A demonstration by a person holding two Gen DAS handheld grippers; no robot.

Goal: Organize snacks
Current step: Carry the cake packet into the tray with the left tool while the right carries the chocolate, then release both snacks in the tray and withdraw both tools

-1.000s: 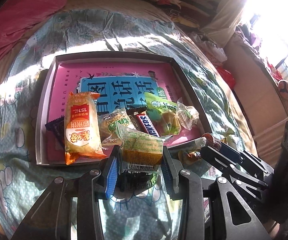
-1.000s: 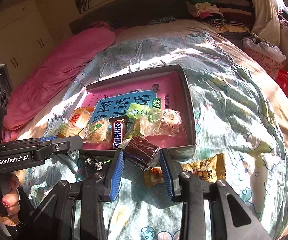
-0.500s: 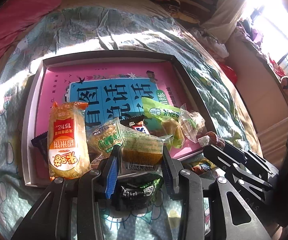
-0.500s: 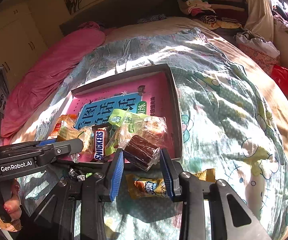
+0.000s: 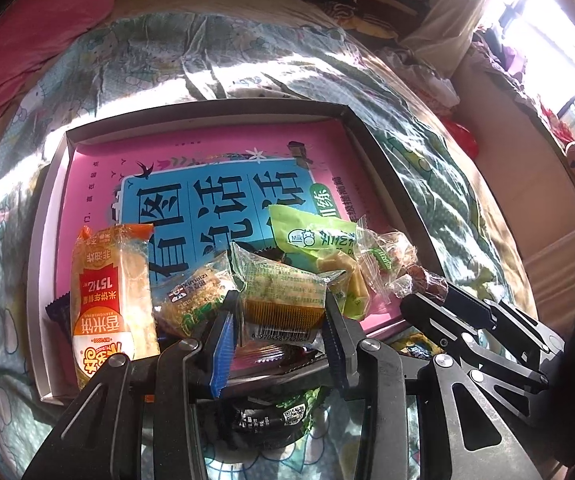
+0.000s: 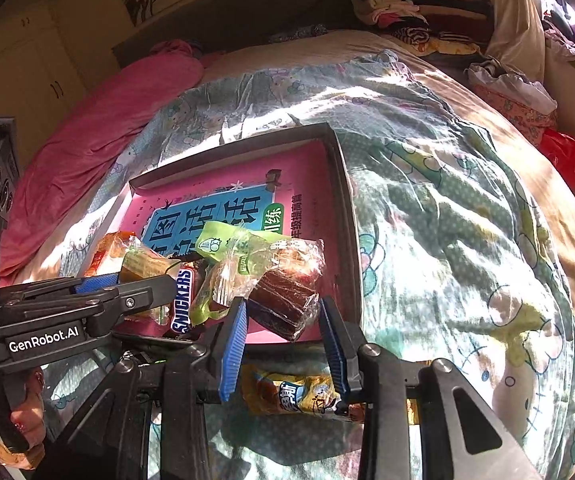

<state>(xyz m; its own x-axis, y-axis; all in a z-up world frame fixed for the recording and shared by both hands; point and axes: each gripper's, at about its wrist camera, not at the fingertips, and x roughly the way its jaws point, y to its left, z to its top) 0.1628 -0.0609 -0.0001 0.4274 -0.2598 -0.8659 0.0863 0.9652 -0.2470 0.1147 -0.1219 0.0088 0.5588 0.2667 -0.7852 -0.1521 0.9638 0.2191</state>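
Observation:
A grey tray (image 5: pixel 51 168) with a pink and blue book inside lies on the bed; it also shows in the right wrist view (image 6: pixel 345 184). Several snacks lie at its near end: an orange rice cracker pack (image 5: pixel 111 296), a green milk candy pack (image 5: pixel 315 236), a Snickers bar (image 6: pixel 183 300). My left gripper (image 5: pixel 275 320) is shut on a green-wrapped cake (image 5: pixel 283 296) above the tray's near edge. My right gripper (image 6: pixel 283 320) is shut on a dark brown wrapped cake (image 6: pixel 287 300) above the tray's near right corner.
A yellow snack packet (image 6: pixel 291 392) lies on the quilt below the right gripper. A dark green packet (image 5: pixel 271 416) lies on the quilt below the left gripper. A pink duvet (image 6: pixel 99 120) lies far left, with clothes piled at the back right.
Both grippers have moved forward with their snacks, from over the quilt to over the tray's near edge. The tray looks larger and closer.

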